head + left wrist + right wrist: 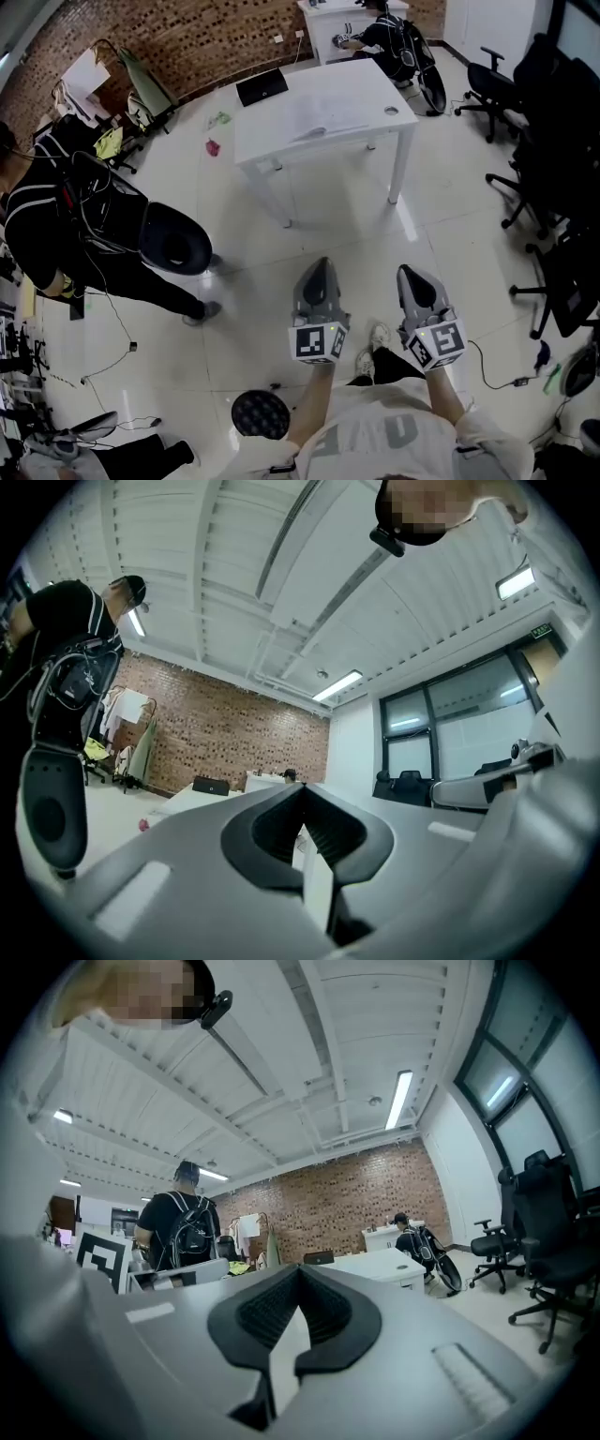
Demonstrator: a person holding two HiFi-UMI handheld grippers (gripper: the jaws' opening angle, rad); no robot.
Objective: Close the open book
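From the head: left gripper (322, 265) and right gripper (406, 274) side by side above the floor (328, 220), well short of the white table (375, 89) bearing the open book (317, 117). Left gripper view: fingers (272, 832) clenched, empty. Right gripper view: fingers (267, 1312) clenched, empty.

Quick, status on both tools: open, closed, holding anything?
Left tool: closed, nothing between the jaws.
Right tool: closed, nothing between the jaws.

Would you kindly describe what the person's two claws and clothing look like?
Both are grey, tapered shells. The left claw and right claw each have black ribbed pads and carry a cube of black-and-white square markers. The person wears a pale shirt.
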